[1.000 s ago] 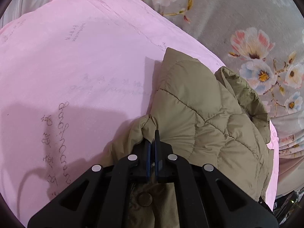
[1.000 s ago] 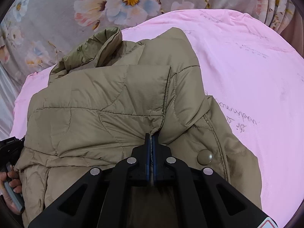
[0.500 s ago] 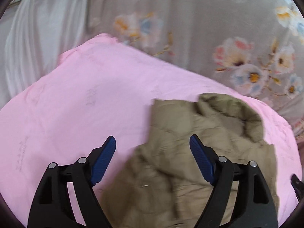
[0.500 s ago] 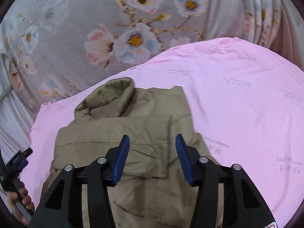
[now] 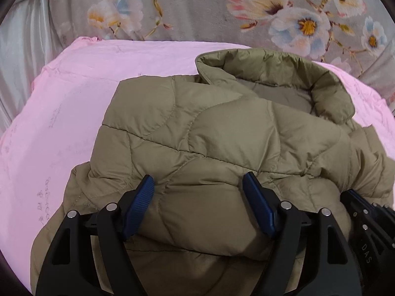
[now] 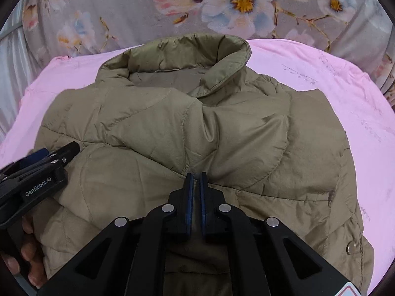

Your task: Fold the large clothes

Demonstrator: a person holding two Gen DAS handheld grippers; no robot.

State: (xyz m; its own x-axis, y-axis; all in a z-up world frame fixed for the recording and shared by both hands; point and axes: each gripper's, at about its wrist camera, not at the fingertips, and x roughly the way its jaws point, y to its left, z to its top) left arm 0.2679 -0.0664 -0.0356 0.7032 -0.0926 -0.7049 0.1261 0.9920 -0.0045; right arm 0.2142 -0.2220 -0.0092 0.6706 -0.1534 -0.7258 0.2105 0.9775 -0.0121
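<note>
A pink sheet (image 5: 61, 113) covers the bed beneath a floral quilt (image 6: 123, 7). The right gripper (image 6: 195, 180) pinches a fold of the olive puffer jacket (image 5: 222, 135); the left gripper (image 5: 197, 190) gapes over the near hem, probably empty. The collar (image 6: 177, 51) points toward the far edge.

Soft even indoor light, mild shadows, sharp focus, strong fisheye vignette, perhaps slight noise

Olive quilted jacket (image 6: 222, 133) lies folded, collar up, on pink sheet (image 6: 333, 79)
</note>
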